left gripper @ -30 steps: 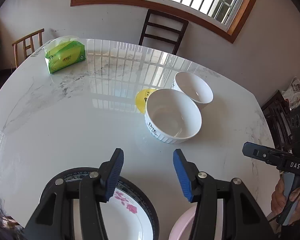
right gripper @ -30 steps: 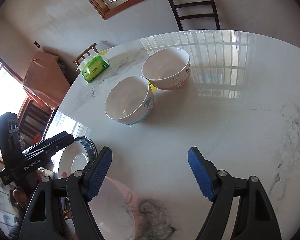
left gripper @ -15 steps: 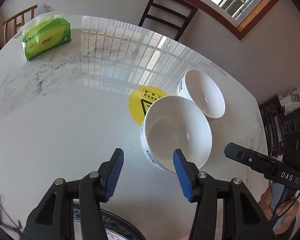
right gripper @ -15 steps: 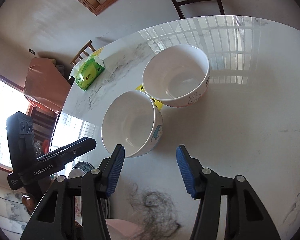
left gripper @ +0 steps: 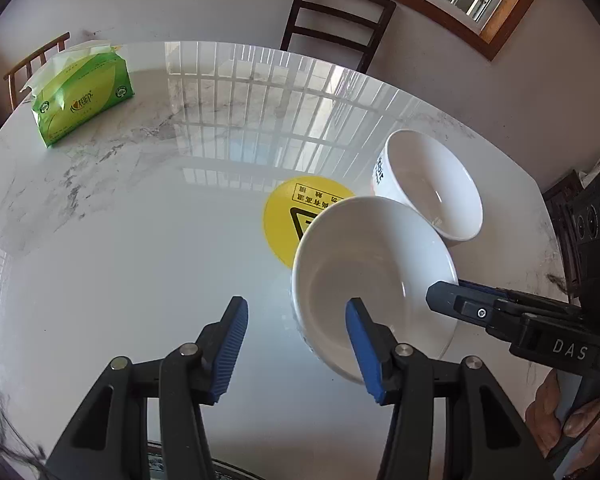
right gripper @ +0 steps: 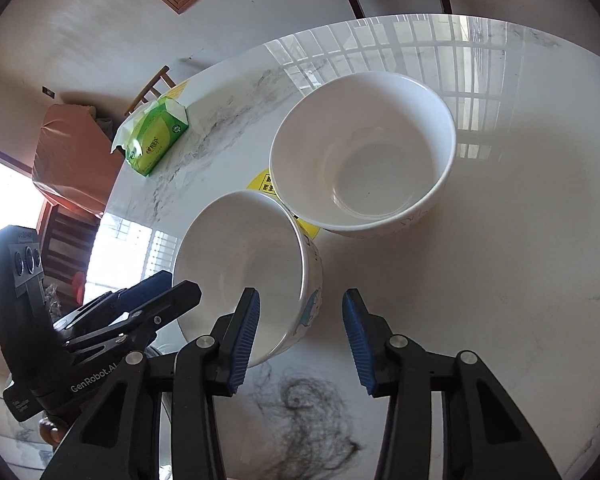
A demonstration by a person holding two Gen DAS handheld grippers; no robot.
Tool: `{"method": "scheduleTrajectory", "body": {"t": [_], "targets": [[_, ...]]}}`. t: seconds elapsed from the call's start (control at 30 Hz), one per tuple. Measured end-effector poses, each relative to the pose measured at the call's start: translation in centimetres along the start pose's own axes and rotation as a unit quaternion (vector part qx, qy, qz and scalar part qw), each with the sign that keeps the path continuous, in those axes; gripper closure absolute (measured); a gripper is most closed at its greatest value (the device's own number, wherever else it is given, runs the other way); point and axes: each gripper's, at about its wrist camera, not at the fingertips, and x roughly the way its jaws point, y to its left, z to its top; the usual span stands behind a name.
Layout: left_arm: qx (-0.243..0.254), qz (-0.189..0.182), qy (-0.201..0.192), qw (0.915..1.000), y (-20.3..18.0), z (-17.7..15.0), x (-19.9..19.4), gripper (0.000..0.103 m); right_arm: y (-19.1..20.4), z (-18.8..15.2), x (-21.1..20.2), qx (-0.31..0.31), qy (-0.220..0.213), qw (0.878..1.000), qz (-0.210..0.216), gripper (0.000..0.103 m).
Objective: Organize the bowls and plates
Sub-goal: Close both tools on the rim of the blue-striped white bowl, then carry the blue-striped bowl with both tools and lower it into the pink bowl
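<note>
Two white bowls stand side by side on the marble table (left gripper: pixel 120 260). The near bowl (left gripper: pixel 372 276) (right gripper: pixel 244 268) has a blue cartoon print on its side. My left gripper (left gripper: pixel 296 340) is open and straddles that bowl's left wall, one pad inside and one outside. From the opposite side my right gripper (right gripper: pixel 302 336) straddles the bowl's other wall. Its jaws are closing, and a gap shows between the pads and the wall. Each gripper shows in the other's view: the right gripper (left gripper: pixel 460 304), the left gripper (right gripper: pixel 168 292). The far bowl (left gripper: pixel 432 184) (right gripper: pixel 364 148) sits untouched.
A yellow round sticker (left gripper: pixel 292 216) lies partly under the bowls. A green tissue pack (left gripper: pixel 80 100) (right gripper: pixel 156 140) lies at the far left of the table. A dark chair (left gripper: pixel 336 20) stands behind the table. A dark plate rim (left gripper: pixel 160 452) peeks in at the bottom edge.
Both grippers moved forward and down from above the plates to the near bowl. The plates slid out of view. The right gripper's jaws narrowed; the left's kept their width.
</note>
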Motion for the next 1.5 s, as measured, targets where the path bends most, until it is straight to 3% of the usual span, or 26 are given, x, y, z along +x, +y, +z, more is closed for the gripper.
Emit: {"method": "scheduleTrajectory", "body": {"t": [0.17,0.3,0.33,0.43,0.5,0.73,0.93,1.23,1.5], "targets": [[-0.008,-0.006,0.014,0.9999,0.3,0.1,1.2,0.052,-0.1,0.1,0.6,-0.001,0.006,1.000,0.002,0.067],[-0.016,-0.019,0.032,0.9992,0.6,0.1,2.3,0.082,0.0,0.2,1.3,-0.002,0.014,1.000,0.003,0.069],[-0.019,-0.023,0.035,0.9989,0.6,0.1,2.5,0.084,0.0,0.2,1.5,-0.002,0.016,1.000,0.001,0.070],[-0.011,0.016,0.025,0.9995,-0.3,0.1,2.3,0.088,0.0,0.3,2.2,0.000,0.023,1.000,0.003,0.083],[-0.004,0.038,0.018,0.9991,-0.9,0.0,2.1,0.090,0.0,0.4,2.2,-0.002,0.022,1.000,0.005,0.084],[-0.001,0.044,0.025,0.9987,-1.9,-0.7,-0.7,0.091,-0.1,0.1,1.3,0.000,0.023,1.000,0.011,0.087],[0.008,0.042,0.033,0.9985,-4.0,-3.1,-4.8,0.090,1.2,-1.3,-1.5,-0.005,0.034,0.999,0.016,0.087],[0.027,0.032,0.018,0.9990,-7.1,-7.6,-11.4,0.090,4.2,-6.4,-8.4,-0.050,0.031,0.998,-0.006,0.086],[0.047,0.037,0.042,0.9973,-9.0,-12.5,-13.1,0.090,4.6,-11.4,-11.7,-0.053,0.032,0.998,-0.005,0.086]]}}
